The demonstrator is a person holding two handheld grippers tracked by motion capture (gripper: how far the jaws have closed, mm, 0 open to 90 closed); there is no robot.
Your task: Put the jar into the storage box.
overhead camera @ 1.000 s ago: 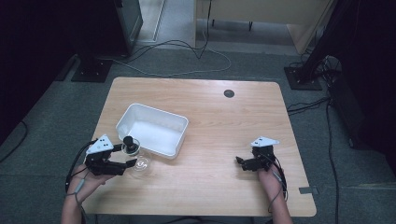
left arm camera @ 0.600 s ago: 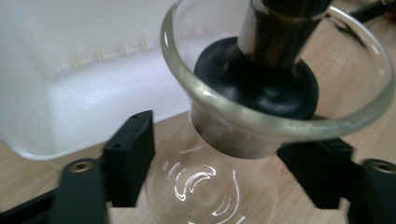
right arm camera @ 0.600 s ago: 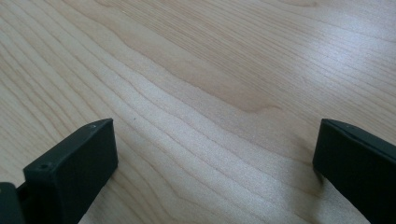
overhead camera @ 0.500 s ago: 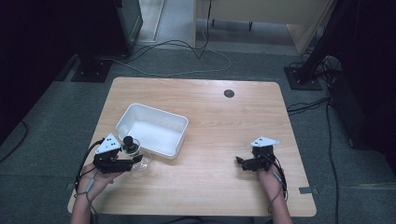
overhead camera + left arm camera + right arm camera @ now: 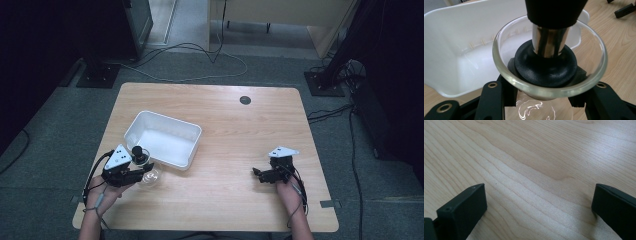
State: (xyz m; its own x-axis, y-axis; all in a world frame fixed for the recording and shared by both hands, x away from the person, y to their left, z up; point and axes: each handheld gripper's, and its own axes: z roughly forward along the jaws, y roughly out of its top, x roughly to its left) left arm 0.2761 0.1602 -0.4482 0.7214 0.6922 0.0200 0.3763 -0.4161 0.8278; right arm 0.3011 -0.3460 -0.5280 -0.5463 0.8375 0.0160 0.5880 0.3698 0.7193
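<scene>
— So where is the clear glass flask with the flared rim (image 5: 550, 82) and the black stopper on a metal stem (image 5: 545, 62)?

— Near the table's (image 5: 235, 130) front-left corner, just beside the near side of the white rectangular plastic tub (image 5: 162, 137).

— And the left gripper (image 5: 142, 170)?

— Its jaws have just been closing, and now they clamp the flask's neck right under the rim, one black pad on each side. The stopper sits in the flask's mouth.

— What about the right gripper (image 5: 257, 173)?

— It rests low over bare wood near the front-right corner, well apart from the flask. Its jaws stand wide with only wood grain between them.
</scene>
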